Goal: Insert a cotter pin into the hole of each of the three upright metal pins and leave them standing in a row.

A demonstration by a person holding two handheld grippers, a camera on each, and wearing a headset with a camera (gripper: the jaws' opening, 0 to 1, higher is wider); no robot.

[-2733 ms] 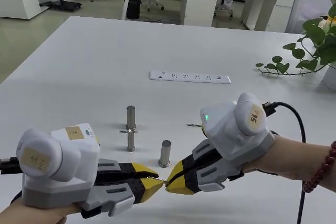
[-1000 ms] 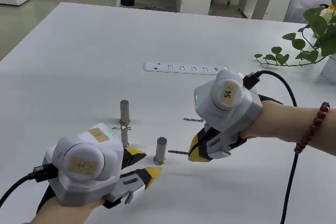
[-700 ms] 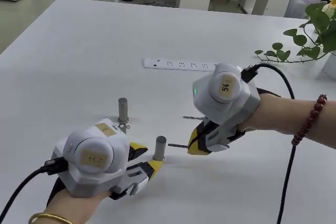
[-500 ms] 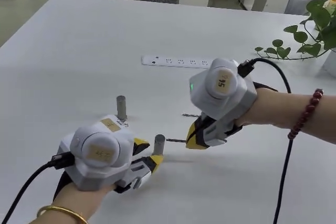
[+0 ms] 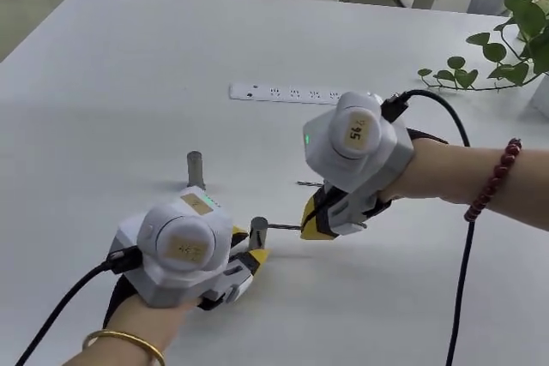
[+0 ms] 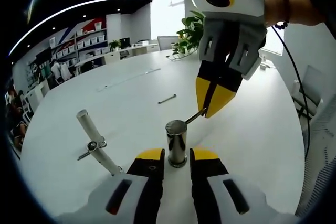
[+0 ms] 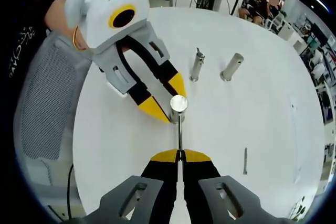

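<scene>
Your left gripper (image 6: pixel 177 156): yellow fingertips narrow, pressed either side of base of short upright silver steel pin (image 6: pixel 177 139), which stands on white table (image 5: pixel 129 83) between your grippers. Your right gripper (image 7: pixel 180 156): jaws closed on thin grey cotter pin (image 7: pixel 180 129), held level, tip at steel pin's side just under top; in hole or not, cannot tell. Left gripper view gives you bare far pin (image 6: pixel 86 123) and nearer pinned one (image 6: pixel 106 160). Head view adds spare cotter pin (image 5: pixel 310 184) lying flat, long white power strip (image 5: pixel 296 93).
</scene>
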